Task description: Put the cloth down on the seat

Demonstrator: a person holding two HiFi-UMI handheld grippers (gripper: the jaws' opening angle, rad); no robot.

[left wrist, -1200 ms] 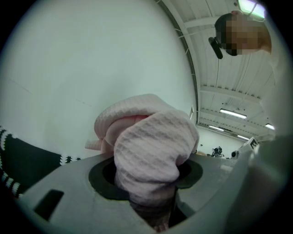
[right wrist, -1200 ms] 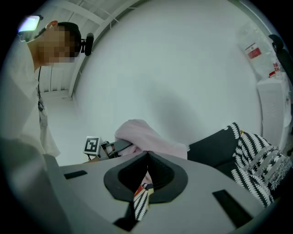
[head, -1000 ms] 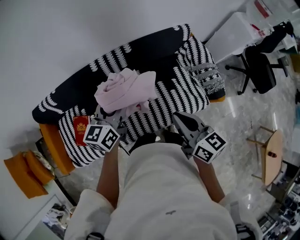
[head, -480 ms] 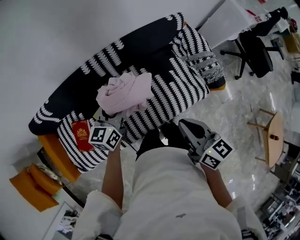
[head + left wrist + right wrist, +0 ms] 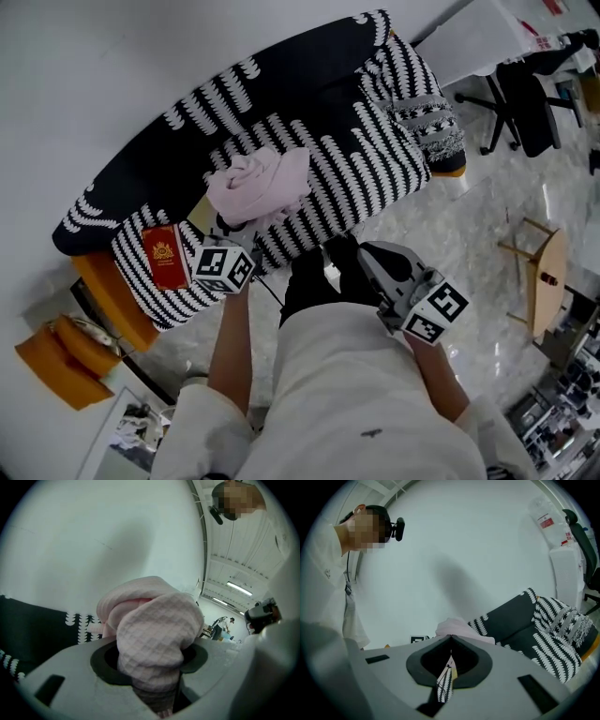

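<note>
A bunched pink waffle-weave cloth [image 5: 262, 183] hangs just over the seat [image 5: 370, 173] of a sofa with a black-and-white patterned cover. My left gripper [image 5: 228, 225] is shut on the cloth's near end. In the left gripper view the cloth [image 5: 154, 630] bulges up out of the left gripper [image 5: 151, 670] and hides most of the scene ahead. My right gripper [image 5: 362, 250] sits shut and empty in front of the sofa, right of the cloth. In the right gripper view the right gripper [image 5: 450, 639] points at the cloth [image 5: 457, 628], which shows just beyond its closed tips.
A red booklet [image 5: 167, 255] lies on the sofa's left arm. Orange cushions [image 5: 52, 361] sit on the floor at left. An office chair [image 5: 530, 103] and a small wooden stool [image 5: 544, 281] stand on the shiny floor to the right. The wall is behind the sofa.
My left gripper has sunk with the cloth, which now hangs closer to the seat. The right gripper has dropped a little and stays shut.
</note>
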